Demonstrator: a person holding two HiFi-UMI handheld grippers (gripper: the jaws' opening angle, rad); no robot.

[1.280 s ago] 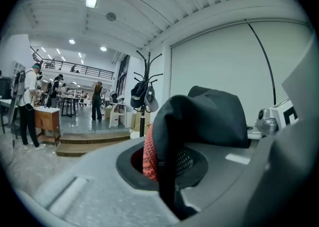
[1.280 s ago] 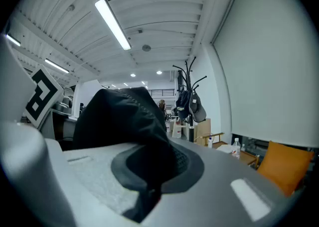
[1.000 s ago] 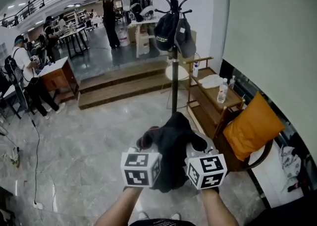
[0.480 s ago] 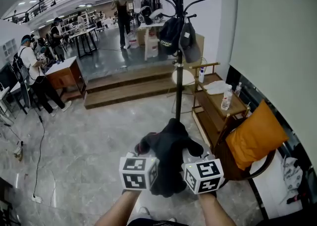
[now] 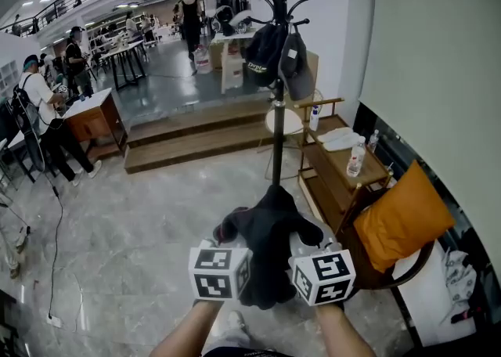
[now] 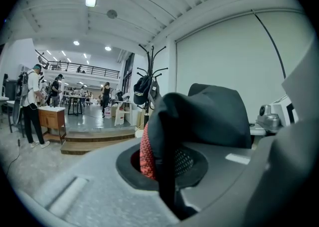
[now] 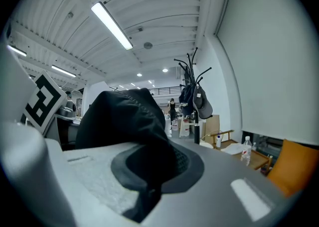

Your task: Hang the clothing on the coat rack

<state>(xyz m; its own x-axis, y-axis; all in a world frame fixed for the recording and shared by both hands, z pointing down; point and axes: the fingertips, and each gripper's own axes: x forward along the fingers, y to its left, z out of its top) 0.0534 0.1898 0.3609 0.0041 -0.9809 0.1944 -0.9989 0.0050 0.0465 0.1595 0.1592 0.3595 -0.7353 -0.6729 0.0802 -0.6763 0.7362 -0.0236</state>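
Note:
A black garment (image 5: 270, 234) with a red inner lining (image 6: 146, 152) is bunched up between my two grippers, low in the head view. My left gripper (image 5: 233, 244) is shut on one fold of it (image 6: 167, 171). My right gripper (image 5: 308, 244) is shut on another fold (image 7: 144, 171). The cloth hides the fingertips of both. The black coat rack (image 5: 278, 73) stands ahead beside the white wall, with dark caps (image 5: 274, 52) hanging on its hooks. It also shows beyond the garment in the left gripper view as the coat rack (image 6: 151, 84) and in the right gripper view as the coat rack (image 7: 195, 96).
A wooden bench (image 5: 337, 164) with bottles and a cloth stands right of the rack. A chair with an orange cushion (image 5: 395, 214) is at the near right. Wooden steps (image 5: 196, 132) rise behind the rack. People stand by desks (image 5: 47, 109) at the left.
Both grippers, still holding the garment, have moved a little forward toward the coat rack. The grip looks the same.

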